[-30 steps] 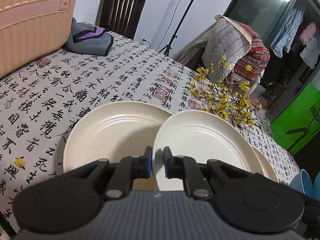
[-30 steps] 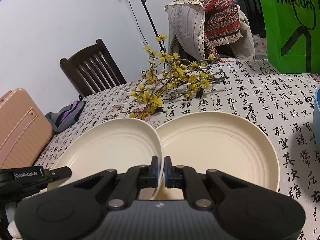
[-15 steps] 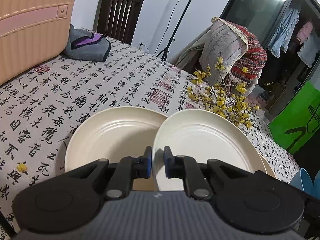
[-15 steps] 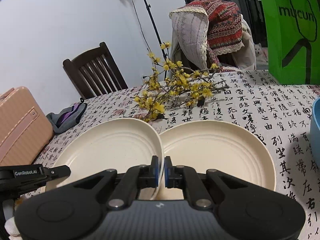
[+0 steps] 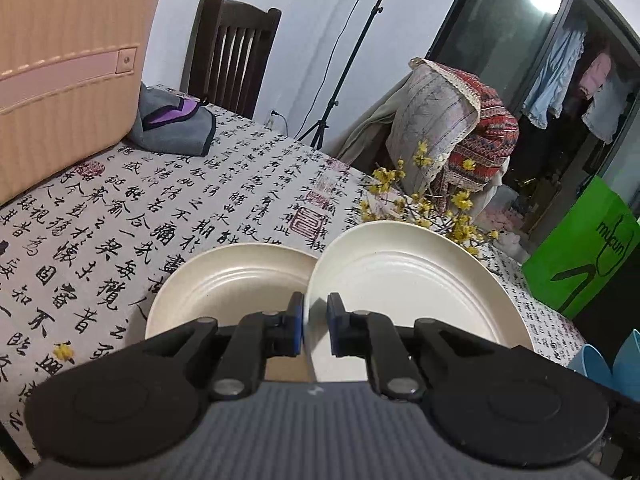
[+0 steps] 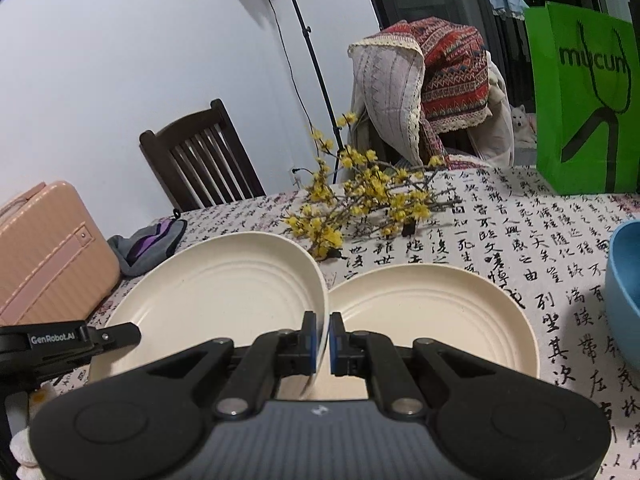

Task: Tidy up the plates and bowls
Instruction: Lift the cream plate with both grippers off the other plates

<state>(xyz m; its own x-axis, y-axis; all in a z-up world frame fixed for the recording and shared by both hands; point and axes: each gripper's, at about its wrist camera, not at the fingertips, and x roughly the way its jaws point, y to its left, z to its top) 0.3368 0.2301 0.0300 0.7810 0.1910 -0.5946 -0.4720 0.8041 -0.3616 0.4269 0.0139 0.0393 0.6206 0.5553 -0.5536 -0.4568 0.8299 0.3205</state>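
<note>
Pinching the raised plate [image 5: 400, 280], near-closed left gripper [image 5: 314, 328] and right gripper [image 6: 325, 340]

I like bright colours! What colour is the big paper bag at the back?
Bright green with dark lettering. The paper bag shows best in the right wrist view.

two plates [image 6: 432, 312] [image 6: 212, 292] side by side, flower branches [image 6: 360, 196] behind them.

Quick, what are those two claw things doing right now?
Left gripper: fingers shut on the raised cream plate at its rim.
Right gripper: fingers shut on the raised cream plate at its rim.
</note>
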